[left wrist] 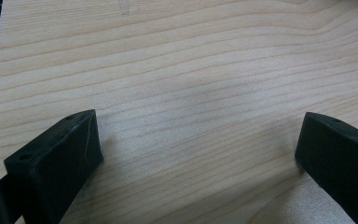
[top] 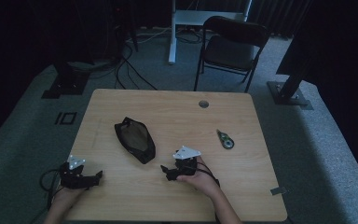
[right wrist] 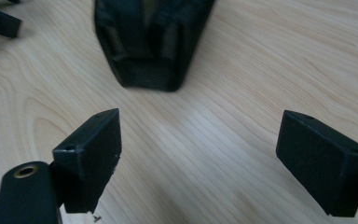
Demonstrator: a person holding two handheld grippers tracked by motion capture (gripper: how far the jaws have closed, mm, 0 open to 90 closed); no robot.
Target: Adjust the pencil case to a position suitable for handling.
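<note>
Your right gripper (right wrist: 200, 154) has its jaws spread wide with nothing between them but bare wood; straight ahead of them, a little way off, lies the near end of the black pouch (right wrist: 151, 42). Your left gripper (left wrist: 198, 154) is just as wide apart, its jaws over plain grain of the table (left wrist: 191, 70). From the high view, your right gripper (top: 170, 171) sits in your hand near the table's front middle, pointing left toward the black pouch (top: 135, 139), which lies slantwise just beyond it. Your left gripper (top: 95, 177) rests at the front left corner, well apart from the pouch. A small green tape dispenser (top: 225, 139) lies off to the right, apart from both grippers
</note>
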